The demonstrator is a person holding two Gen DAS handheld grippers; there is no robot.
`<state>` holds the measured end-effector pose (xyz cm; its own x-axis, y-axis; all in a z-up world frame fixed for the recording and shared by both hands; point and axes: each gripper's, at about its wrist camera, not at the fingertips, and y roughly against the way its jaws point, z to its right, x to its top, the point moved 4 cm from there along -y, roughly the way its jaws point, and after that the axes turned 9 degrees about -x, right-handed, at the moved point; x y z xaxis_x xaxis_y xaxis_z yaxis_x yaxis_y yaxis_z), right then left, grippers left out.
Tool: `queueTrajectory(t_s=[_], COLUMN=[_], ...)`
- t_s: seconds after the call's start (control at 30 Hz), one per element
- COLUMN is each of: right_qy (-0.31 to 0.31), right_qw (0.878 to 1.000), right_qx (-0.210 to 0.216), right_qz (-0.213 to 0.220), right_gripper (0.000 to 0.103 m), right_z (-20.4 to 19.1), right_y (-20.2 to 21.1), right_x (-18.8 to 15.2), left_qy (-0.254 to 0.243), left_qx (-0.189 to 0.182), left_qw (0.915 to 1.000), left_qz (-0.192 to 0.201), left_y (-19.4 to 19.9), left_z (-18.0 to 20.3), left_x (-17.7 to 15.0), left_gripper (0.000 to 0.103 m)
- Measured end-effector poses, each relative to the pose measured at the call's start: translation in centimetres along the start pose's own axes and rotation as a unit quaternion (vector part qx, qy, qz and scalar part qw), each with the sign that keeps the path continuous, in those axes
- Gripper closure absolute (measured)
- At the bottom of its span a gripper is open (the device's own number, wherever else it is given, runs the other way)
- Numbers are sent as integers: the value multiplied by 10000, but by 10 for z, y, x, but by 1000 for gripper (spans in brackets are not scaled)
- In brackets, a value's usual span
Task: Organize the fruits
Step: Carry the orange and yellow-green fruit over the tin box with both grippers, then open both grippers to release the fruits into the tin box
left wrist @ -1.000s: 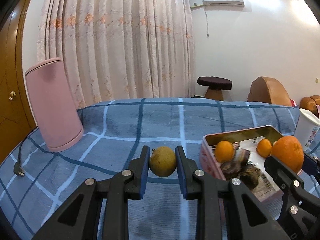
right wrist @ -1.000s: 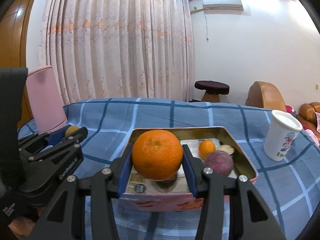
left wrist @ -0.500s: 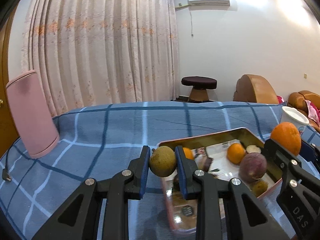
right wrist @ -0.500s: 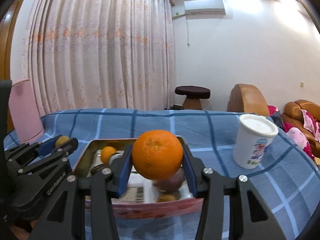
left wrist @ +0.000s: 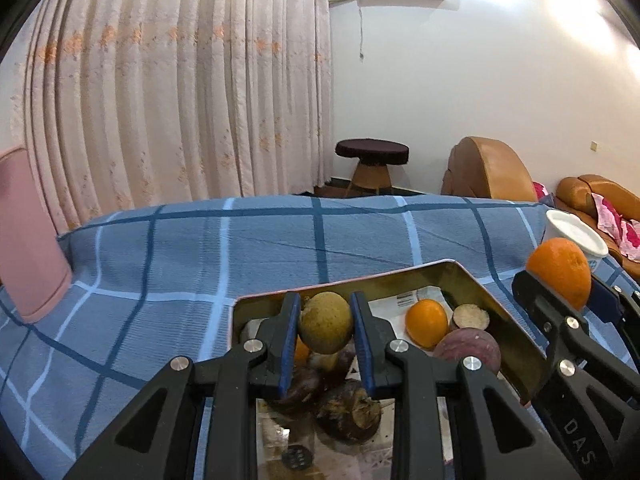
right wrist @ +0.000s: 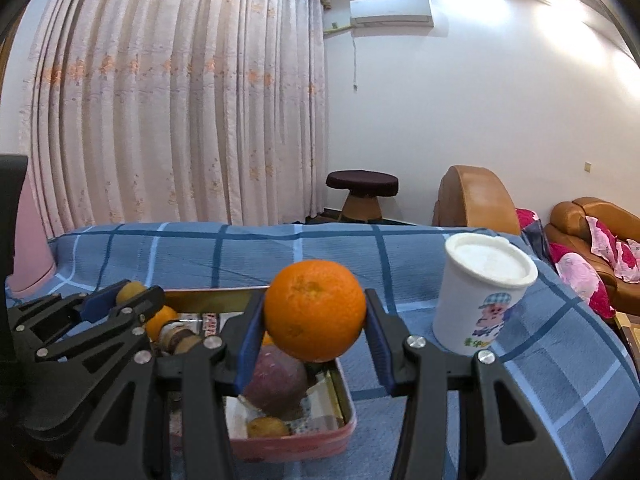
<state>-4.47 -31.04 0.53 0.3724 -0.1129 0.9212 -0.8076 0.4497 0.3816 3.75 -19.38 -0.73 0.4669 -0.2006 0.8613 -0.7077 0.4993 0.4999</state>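
Blue checked cloth covers the desk [left wrist: 240, 248]; left wrist view: left claw [left wrist: 326, 330] clamps a small brown-green fruit [left wrist: 326, 328], directly above the near-left end of the open tin [left wrist: 496, 308], so release is straight down. Right wrist view: right claw [right wrist: 315, 312] grips the orange [right wrist: 315, 310] over the tin's right edge [right wrist: 344, 396], white cup [right wrist: 480, 300] just beside — needs a nudge left before dropping.

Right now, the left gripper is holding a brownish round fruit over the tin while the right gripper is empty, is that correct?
Not quite: the right gripper is not empty; the right wrist view shows it shut on a large orange. The left gripper does hold the brownish round fruit over the tin.
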Motion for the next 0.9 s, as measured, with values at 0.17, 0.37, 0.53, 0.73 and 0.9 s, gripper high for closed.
queueTrajectory(t_s=[0.17, 0.37, 0.53, 0.73, 0.9], right_qy=[101, 229, 210, 157, 253], right_qw=[9999, 9997, 9996, 9983, 9965], right_qx=[-14, 74, 120, 384, 581], right_qz=[-8, -60, -113, -407, -545], right_gripper=[53, 53, 53, 53, 53], right_z=[-5, -17, -21, -22, -31], right_y=[-10, -18, -27, -38, -41], right_x=[2, 3, 5, 3, 0], left_qy=[15, 53, 105, 29, -91], left_qx=[15, 49, 59, 262, 463], left_qw=[9999, 9999, 9997, 9993, 9986], left_qz=[-111, -147, -202, -248, -258], left_y=[-8, -12, -17, -18, -17], left_z=[-3, -8, -8, -13, -14], left_x=[-1, 1, 2, 1, -1], left_gripper=[75, 75, 75, 75, 76])
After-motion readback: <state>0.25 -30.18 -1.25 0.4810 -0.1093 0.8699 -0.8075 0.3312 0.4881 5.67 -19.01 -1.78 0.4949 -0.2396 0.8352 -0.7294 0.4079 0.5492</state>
